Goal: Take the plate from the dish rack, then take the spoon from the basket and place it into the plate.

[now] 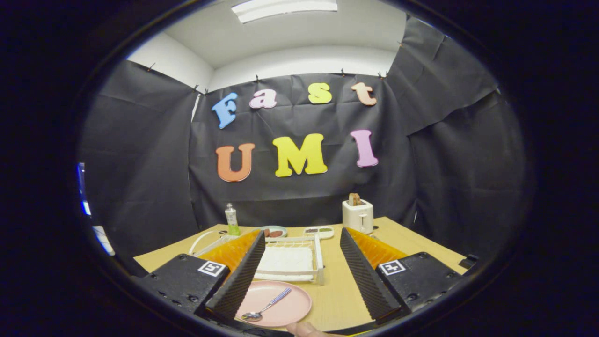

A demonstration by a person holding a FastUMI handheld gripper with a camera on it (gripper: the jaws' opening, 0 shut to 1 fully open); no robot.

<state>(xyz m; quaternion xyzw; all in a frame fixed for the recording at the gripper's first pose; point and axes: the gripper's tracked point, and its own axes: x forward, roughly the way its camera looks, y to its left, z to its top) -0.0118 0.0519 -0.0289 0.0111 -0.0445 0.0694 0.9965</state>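
A pink plate [285, 306] lies flat on the wooden table, low between my two fingers and closer to the left one. A metal spoon [266, 307] with a blue checked handle rests in the plate, bowl end towards me. My gripper [302, 250] is open, raised above the table, its ribbed black fingers [241, 276] spread wide with nothing between them. Beyond the plate stands the white dish rack [292, 260] with a white mat in it. A white basket rim [206, 239] shows behind the left finger.
At the back of the table [337, 295] stand a white toaster [358, 215] with toast, a small green bottle [231, 220], a round dish [273, 230] and an oblong tray [319, 230]. A fingertip [306, 330] shows just below the plate.
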